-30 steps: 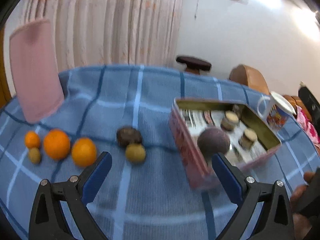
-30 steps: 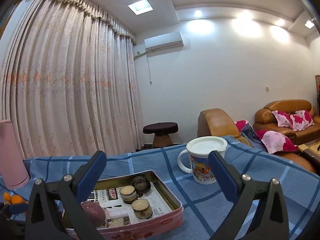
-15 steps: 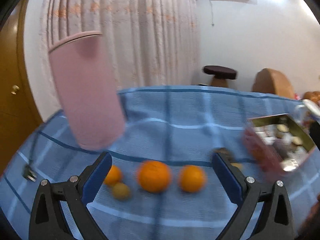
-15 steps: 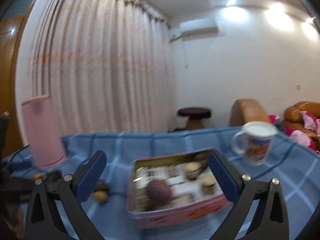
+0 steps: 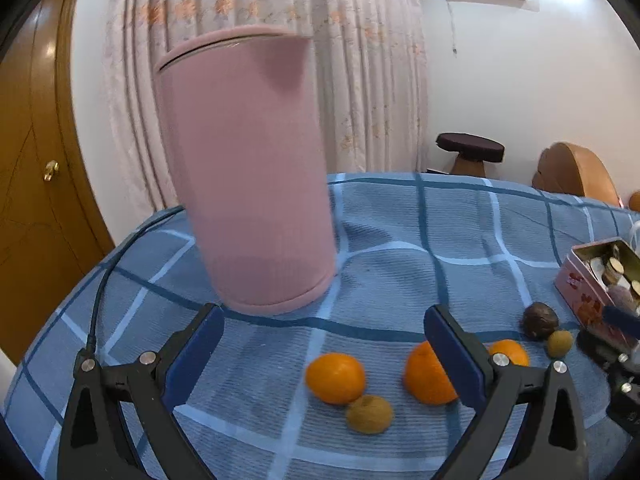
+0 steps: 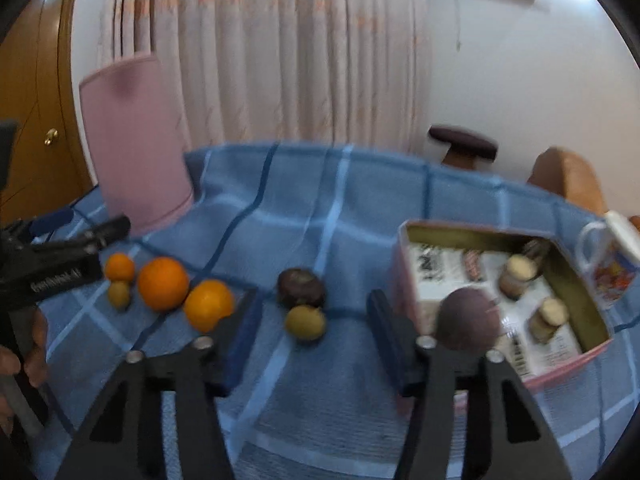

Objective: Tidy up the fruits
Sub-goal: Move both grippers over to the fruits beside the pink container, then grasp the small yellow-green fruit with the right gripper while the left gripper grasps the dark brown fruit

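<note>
Fruits lie on the blue checked tablecloth. In the left wrist view my open, empty left gripper (image 5: 322, 344) hovers over a small orange (image 5: 335, 378) and a brown-green fruit (image 5: 369, 414), with a bigger orange (image 5: 426, 374) by its right finger. In the right wrist view my open, empty right gripper (image 6: 310, 334) brackets a yellow-green fruit (image 6: 305, 322) and a dark round fruit (image 6: 301, 287). Oranges (image 6: 163, 284) lie to its left. The pink tin (image 6: 404, 272) at right holds a purple fruit (image 6: 468, 320).
A tall pink cylinder (image 5: 244, 168) stands at the table's back left. A white printed mug (image 6: 612, 260) stands right of the tin. Small round jars (image 6: 516, 276) sit in the tin. A black cable (image 5: 100, 280) runs along the left table edge.
Both grippers swung left. The left one moved from the tin to over the oranges near the pink cylinder. The right one dropped toward the dark and yellow-green fruits.
</note>
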